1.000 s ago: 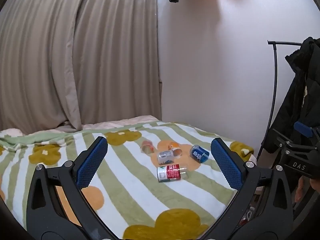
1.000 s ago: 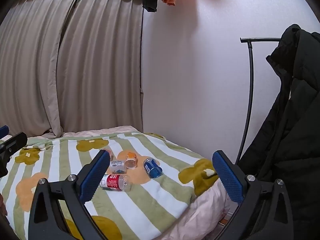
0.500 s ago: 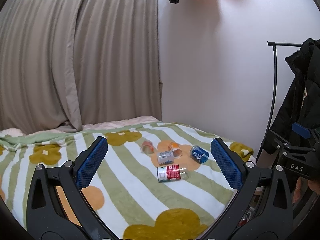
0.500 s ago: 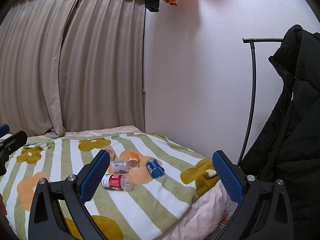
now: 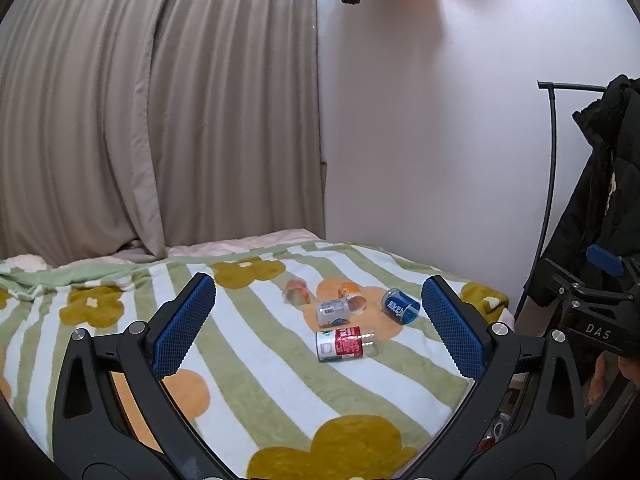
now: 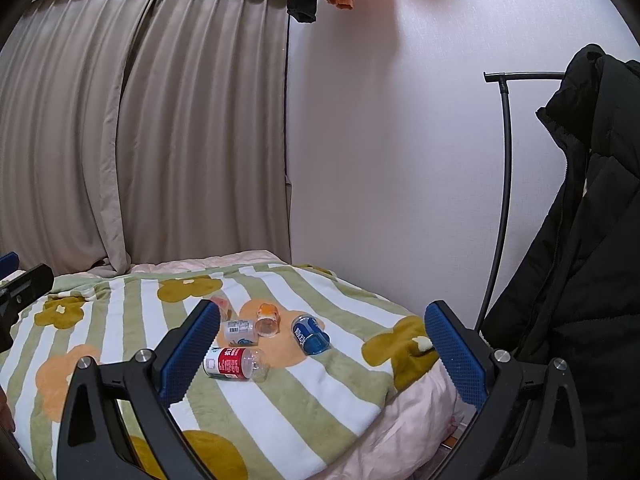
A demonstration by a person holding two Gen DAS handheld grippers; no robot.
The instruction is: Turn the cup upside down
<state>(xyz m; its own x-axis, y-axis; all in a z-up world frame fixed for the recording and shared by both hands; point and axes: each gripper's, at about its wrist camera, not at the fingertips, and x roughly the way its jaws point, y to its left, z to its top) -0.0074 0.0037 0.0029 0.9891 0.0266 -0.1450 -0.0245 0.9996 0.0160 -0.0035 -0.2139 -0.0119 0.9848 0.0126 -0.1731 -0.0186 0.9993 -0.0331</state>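
Several small clear cups lie on their sides on a striped flower blanket (image 5: pixel 260 364). A red-labelled cup (image 5: pixel 344 343) lies nearest; it also shows in the right wrist view (image 6: pixel 234 363). Behind it lie a grey-labelled cup (image 5: pixel 333 312), an orange-tinted cup (image 5: pixel 352 296), a pink-tinted cup (image 5: pixel 297 291) and a blue-labelled cup (image 5: pixel 401 306), which the right wrist view also shows (image 6: pixel 310 334). My left gripper (image 5: pixel 318 328) is open and empty, well short of the cups. My right gripper (image 6: pixel 322 354) is open and empty, also held back from them.
The blanket (image 6: pixel 280 400) covers a bed against a white wall (image 5: pixel 420 140). Beige curtains (image 5: pixel 160 120) hang behind. A black coat (image 6: pixel 580 260) hangs on a rack (image 6: pixel 505 184) at the right. The bed's edge drops off at the right.
Both grippers have drifted slightly; the cups sit a little higher and to the right in the right wrist view. Jaws stay open and nothing on the bed has moved.
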